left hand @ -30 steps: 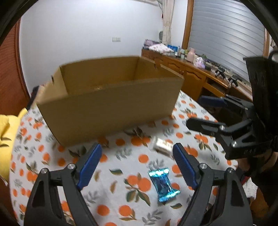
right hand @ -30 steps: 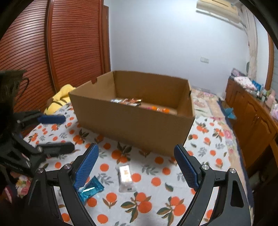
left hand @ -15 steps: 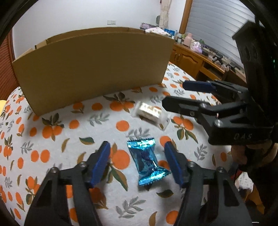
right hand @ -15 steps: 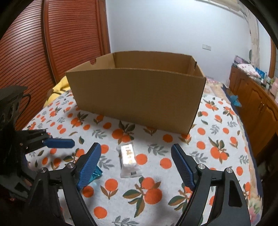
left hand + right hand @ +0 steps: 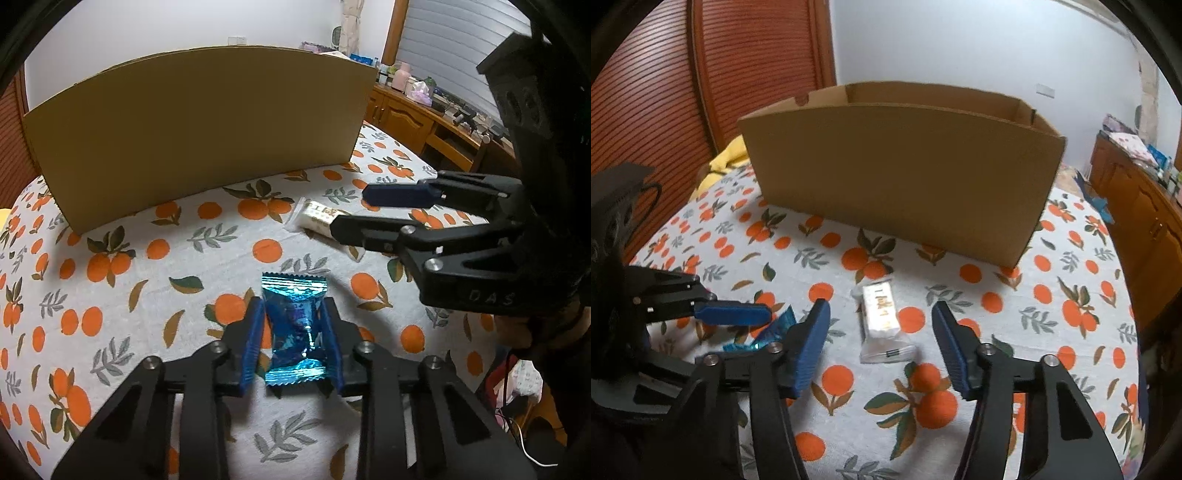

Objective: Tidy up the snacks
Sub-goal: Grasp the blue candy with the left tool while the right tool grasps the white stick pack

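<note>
A shiny blue snack packet (image 5: 295,328) lies on the orange-print tablecloth. My left gripper (image 5: 293,321) is shut on the blue packet, one blue pad against each side. A white snack bar (image 5: 881,319) lies on the cloth; it also shows in the left wrist view (image 5: 317,218). My right gripper (image 5: 881,332) is open, low over the cloth, with the white bar between its pads, untouched. A big open cardboard box (image 5: 905,166) stands behind both snacks; it fills the back of the left wrist view (image 5: 199,136).
The round table (image 5: 1071,295) carries the orange-print cloth. A wooden cabinet (image 5: 1137,206) with clutter on top stands at the right. A red slatted door (image 5: 665,92) and a yellow cloth (image 5: 720,162) are at the left. A cable (image 5: 528,446) hangs beside the table.
Both grippers came down toward the table. My left gripper closed from wide open onto the blue packet. My right gripper moved closer over the white bar and stays open.
</note>
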{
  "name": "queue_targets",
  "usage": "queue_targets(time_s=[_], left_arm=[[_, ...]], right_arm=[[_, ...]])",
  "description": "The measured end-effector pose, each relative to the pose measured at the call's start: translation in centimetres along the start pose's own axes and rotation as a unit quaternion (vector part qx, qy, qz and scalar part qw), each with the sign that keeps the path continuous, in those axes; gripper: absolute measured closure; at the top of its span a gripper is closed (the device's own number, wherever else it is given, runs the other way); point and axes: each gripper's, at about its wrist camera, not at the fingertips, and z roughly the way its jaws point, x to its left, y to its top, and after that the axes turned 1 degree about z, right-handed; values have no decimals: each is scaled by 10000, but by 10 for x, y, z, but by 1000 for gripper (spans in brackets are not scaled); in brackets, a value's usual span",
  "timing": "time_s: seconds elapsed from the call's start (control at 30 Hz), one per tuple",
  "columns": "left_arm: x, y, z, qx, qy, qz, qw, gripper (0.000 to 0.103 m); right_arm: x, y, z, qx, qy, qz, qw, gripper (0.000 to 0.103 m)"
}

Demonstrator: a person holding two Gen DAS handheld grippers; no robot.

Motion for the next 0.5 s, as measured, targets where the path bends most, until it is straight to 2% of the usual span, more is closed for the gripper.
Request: queue_targets(time_s=[0.1, 0.27, 0.33, 0.4, 0.5], left_arm=[[2, -1, 0, -33, -18, -9, 10000, 75], [2, -1, 0, -76, -24, -9, 10000, 75], [2, -1, 0, -98, -47, -38, 9999, 75], [2, -2, -1, -116, -54, -39, 9999, 75], [1, -3, -2, -145, 14, 3, 9999, 81]], right_arm=[[3, 0, 7, 117, 26, -88, 9999, 60], [4, 0, 16, 254, -1, -118, 9996, 64], [4, -2, 20, 339, -45, -150, 9993, 72], [3, -3, 23, 384, -63, -150, 9991, 75], [2, -5, 24, 371, -37, -134, 9992, 76]])
